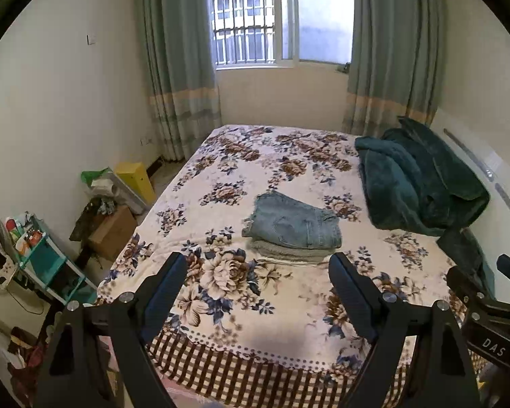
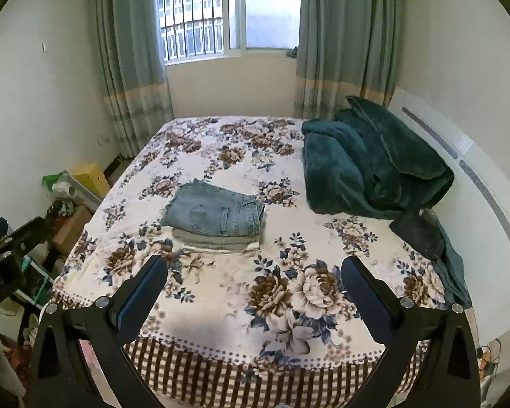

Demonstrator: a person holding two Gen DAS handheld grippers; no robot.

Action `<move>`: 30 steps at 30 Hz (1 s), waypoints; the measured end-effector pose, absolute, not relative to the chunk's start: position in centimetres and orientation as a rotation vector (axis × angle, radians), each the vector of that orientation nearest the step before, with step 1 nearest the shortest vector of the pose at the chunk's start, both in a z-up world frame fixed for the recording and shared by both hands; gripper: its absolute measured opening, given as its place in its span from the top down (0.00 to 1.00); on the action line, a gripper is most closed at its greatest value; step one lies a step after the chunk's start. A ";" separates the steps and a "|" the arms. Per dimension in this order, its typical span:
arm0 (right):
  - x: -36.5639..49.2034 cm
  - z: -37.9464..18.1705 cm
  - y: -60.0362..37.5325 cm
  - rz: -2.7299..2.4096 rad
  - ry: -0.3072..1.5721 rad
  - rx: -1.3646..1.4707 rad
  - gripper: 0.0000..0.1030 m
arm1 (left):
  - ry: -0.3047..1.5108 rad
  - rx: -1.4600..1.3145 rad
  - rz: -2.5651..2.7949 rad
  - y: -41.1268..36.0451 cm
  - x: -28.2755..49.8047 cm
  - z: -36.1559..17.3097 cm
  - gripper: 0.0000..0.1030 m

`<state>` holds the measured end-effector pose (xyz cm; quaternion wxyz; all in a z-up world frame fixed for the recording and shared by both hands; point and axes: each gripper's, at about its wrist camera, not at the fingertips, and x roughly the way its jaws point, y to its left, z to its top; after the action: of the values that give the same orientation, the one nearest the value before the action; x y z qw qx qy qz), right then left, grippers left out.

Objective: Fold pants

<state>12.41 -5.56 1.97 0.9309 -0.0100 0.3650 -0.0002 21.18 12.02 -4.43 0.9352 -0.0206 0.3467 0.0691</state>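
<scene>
Jeans (image 1: 294, 222) sit folded on a folded pile on the bed (image 1: 289, 309); looks done. My left gripper (image 1: 258, 272) and right gripper (image 2: 255, 273): fingers wide, empty, near the bed's front edge.

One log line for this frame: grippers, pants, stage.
left gripper: open, empty | right gripper: open, empty | jeans: folded, atop stack on bed | stage: fold appears done

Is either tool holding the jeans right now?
No, the folded jeans lie on the bed, with both the left tool and right tool open and apart.
</scene>
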 end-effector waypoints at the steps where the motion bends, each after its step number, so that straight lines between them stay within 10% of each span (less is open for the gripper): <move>1: 11.8 2.6 -5.5 -0.001 0.744 -0.018 0.00 | 0.704 -0.042 0.140 12.1 20.8 -4.1 0.17; 30: 4.4 8.1 -3.9 0.002 0.684 0.022 0.00 | 0.653 -0.043 0.142 13.5 14.5 -1.7 0.00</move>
<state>4.39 -3.87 8.14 0.9420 0.0109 0.3355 0.0011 14.55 13.46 -1.67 0.9444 -0.0211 0.3205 0.0697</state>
